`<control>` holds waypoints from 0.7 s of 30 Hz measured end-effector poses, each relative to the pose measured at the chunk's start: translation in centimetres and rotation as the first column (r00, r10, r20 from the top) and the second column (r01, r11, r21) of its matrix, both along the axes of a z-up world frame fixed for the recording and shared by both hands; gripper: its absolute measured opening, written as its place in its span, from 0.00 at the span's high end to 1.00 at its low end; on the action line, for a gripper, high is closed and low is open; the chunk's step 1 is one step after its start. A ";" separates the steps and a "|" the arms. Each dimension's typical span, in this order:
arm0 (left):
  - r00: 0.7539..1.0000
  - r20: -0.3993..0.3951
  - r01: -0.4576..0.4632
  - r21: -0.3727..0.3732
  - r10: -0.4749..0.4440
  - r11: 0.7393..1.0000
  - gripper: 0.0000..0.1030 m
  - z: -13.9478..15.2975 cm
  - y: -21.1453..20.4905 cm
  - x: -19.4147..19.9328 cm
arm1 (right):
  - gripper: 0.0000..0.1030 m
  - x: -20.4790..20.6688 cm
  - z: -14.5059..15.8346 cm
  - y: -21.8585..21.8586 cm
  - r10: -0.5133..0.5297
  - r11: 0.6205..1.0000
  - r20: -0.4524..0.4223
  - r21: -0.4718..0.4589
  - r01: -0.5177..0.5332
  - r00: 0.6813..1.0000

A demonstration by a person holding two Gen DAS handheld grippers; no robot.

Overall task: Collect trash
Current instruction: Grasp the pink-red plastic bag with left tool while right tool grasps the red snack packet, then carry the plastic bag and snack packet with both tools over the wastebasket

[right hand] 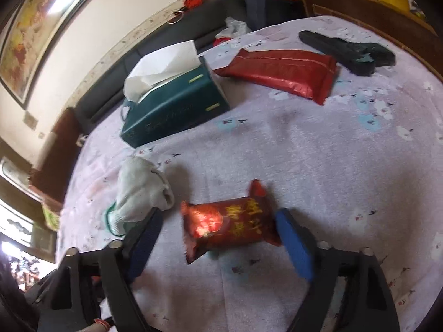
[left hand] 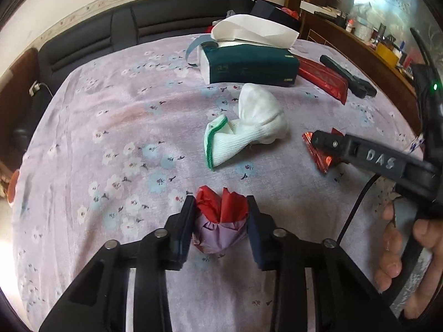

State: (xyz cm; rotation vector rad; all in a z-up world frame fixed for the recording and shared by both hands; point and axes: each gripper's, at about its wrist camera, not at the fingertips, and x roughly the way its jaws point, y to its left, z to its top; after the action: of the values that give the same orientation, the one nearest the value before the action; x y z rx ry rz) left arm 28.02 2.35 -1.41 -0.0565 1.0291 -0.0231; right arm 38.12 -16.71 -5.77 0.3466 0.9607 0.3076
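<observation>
A crumpled red wrapper [left hand: 210, 203] sits between the pads of my left gripper [left hand: 220, 199], which is shut on it; a fold of the lilac flowered tablecloth [left hand: 218, 235] is bunched up under it. A red snack packet with gold lettering [right hand: 229, 227] lies flat on the cloth between the fingers of my right gripper [right hand: 220, 215]. That gripper is open: the right pad is at the packet's edge, the left pad stands clear of it. In the left wrist view one right finger [left hand: 346, 146] reaches over the same packet [left hand: 322, 160].
A white sock with a green rim [left hand: 249, 127] [right hand: 141, 188] lies mid-table. Behind it stand a dark green tissue box [left hand: 249, 66], a long red packet [right hand: 279, 69] and a black tool [right hand: 349, 49]. A hand [left hand: 401, 249] holds the right gripper. A dark sofa [left hand: 138, 25] borders the table's far side.
</observation>
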 end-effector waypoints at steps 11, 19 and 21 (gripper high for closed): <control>0.999 0.009 -0.034 -0.068 0.034 0.997 0.75 2.4 -0.8 -5.9 | 0.48 -4.9 1.3 -0.4 0.057 0.997 0.034 -0.056 -0.055 0.998; 0.988 0.155 0.007 -0.094 0.008 0.996 0.75 7.0 -5.3 -15.9 | 0.48 -17.4 4.5 -6.0 0.029 0.999 0.137 0.038 -0.034 0.990; 0.981 0.192 0.031 -0.120 -0.008 0.992 0.75 8.3 -6.9 -19.0 | 0.48 -20.5 5.1 -7.5 0.011 0.997 0.157 0.072 -0.023 0.988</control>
State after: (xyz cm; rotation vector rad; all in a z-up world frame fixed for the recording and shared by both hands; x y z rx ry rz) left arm 9.05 -4.52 6.87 -0.1529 0.8352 -0.1074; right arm 17.67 -24.22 -0.62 0.3758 0.8000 0.3807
